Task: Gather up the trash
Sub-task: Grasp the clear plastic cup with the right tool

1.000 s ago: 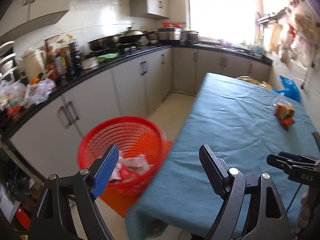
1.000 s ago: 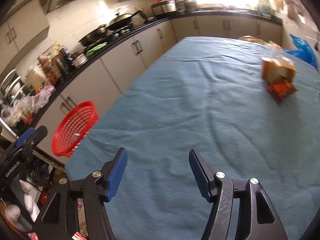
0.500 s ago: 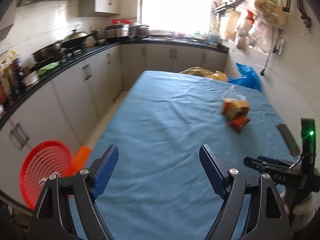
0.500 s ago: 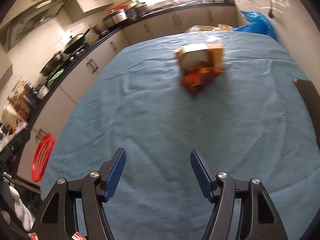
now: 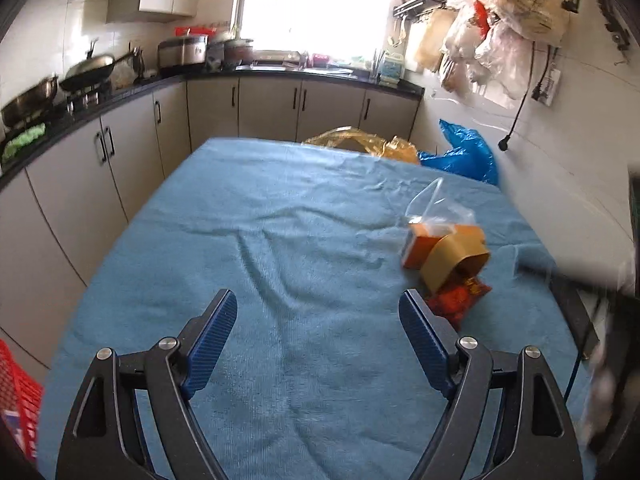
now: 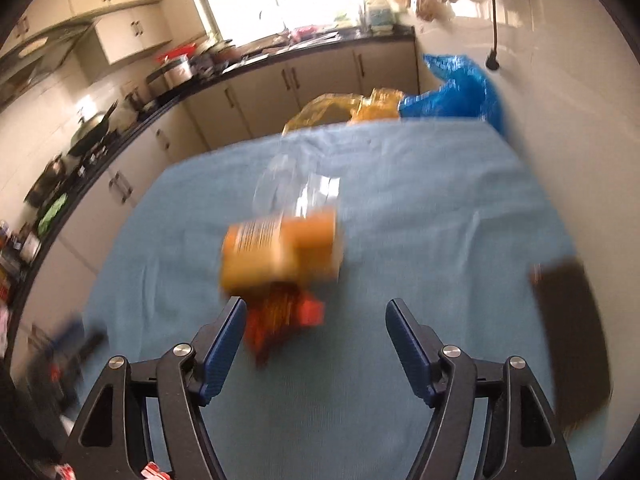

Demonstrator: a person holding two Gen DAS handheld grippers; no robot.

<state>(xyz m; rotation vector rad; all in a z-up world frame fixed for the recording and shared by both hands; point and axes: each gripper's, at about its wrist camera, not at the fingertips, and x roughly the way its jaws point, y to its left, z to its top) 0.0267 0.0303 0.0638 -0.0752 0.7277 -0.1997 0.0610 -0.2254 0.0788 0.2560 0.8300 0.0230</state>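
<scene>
A small heap of trash lies on the blue tablecloth (image 5: 280,240): an orange carton (image 5: 424,246) (image 6: 280,248) with a tan cardboard sleeve (image 5: 456,260), a clear plastic bag (image 5: 436,208) (image 6: 296,192) behind it and a red snack wrapper (image 5: 460,300) (image 6: 280,320) in front. My left gripper (image 5: 316,320) is open over bare cloth, left of the heap. My right gripper (image 6: 314,324) is open, its jaws still opening, just short of the red wrapper, which lies by its left finger (image 6: 224,340). A sliver of the red trash basket (image 5: 16,400) shows at the lower left.
A yellow plastic bag (image 5: 360,144) and a blue one (image 5: 460,156) sit at the table's far end by the wall. A dark flat object (image 6: 568,336) lies on the table's right side. Cabinets and a black counter with pans (image 5: 80,72) run along the left.
Both views have swung from the red basket and cabinets toward the table's far end. The trash heap is now much nearer to both grippers. The right jaws stand a little wider.
</scene>
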